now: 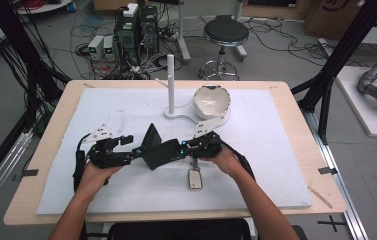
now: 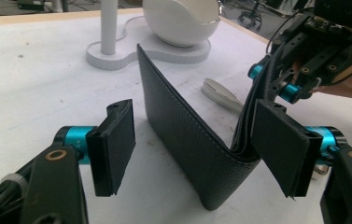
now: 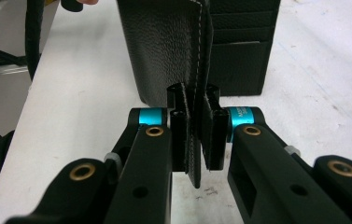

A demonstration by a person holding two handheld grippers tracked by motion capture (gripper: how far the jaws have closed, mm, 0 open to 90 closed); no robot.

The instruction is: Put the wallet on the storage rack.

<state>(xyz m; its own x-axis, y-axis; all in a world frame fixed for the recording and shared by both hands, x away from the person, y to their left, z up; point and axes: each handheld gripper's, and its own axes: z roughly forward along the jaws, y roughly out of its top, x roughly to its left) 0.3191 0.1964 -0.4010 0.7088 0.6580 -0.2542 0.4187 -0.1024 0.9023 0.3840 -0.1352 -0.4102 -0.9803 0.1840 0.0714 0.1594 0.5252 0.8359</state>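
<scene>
Two grippers on wallet (image 1: 158, 150): right gripper (image 3: 196, 140) jaws clamped its flap, left gripper (image 2: 197, 154) jaws apart astride it. I judged re-gripping next.

Wallet (image 2: 187, 135): black grained leather, matt, pale stitching along edge. Pads (image 2: 115, 144): matt black, rubbery; teal metallic collars behind. Bowl (image 2: 180, 21), upper centre: glossy white, smooth. Stand (image 1: 170, 85): matt white plastic look. Mat (image 1: 276, 145): white, slightly rough, scuffed. Table (image 1: 51, 135) edge: pale wood, smooth.
</scene>
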